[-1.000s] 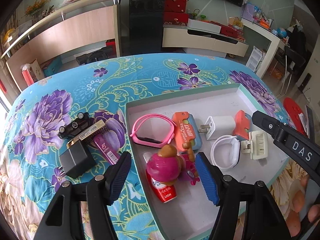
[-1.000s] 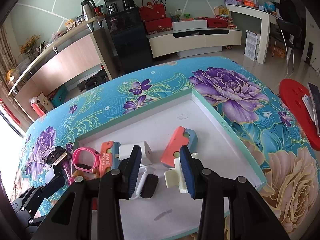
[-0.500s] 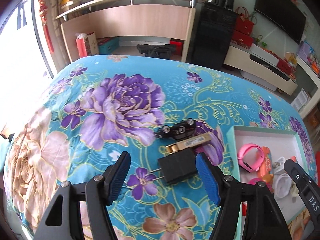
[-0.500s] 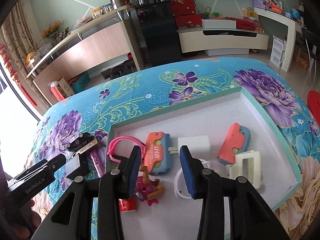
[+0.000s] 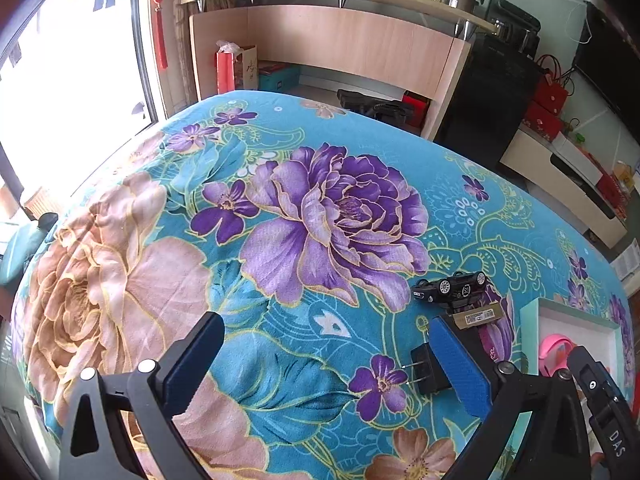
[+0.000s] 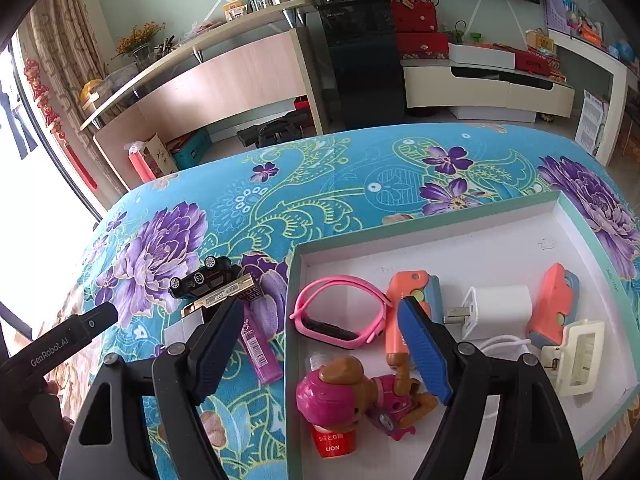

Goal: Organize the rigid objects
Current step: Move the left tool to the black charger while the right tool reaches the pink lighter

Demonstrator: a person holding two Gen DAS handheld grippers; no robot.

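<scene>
**Both tools spread wide over floral worktop and sorting tray**

The left tool (image 5: 324, 364) is seen with its jaws just opened to their widest above the turquoise floral-print worktop cloth (image 5: 280, 360), nothing gripped between them. A black plug adapter with two metal prongs (image 5: 424, 368) lies just beside its right-hand blue pad (image 5: 460, 372), partly hidden behind it. An overturned black toy car (image 6: 202, 278), a gold rectangular lighter (image 6: 220, 300) and a purple translucent lighter (image 6: 260, 350) are clustered on the cloth outside the shallow white tray with a teal rim (image 6: 496, 248). The right tool (image 6: 320, 352), its jaws also just opened and empty, is held over the tray's left edge, where a pink wristband (image 6: 336, 312) and a pink pup figurine (image 6: 348, 392) are lying inside.
</scene>
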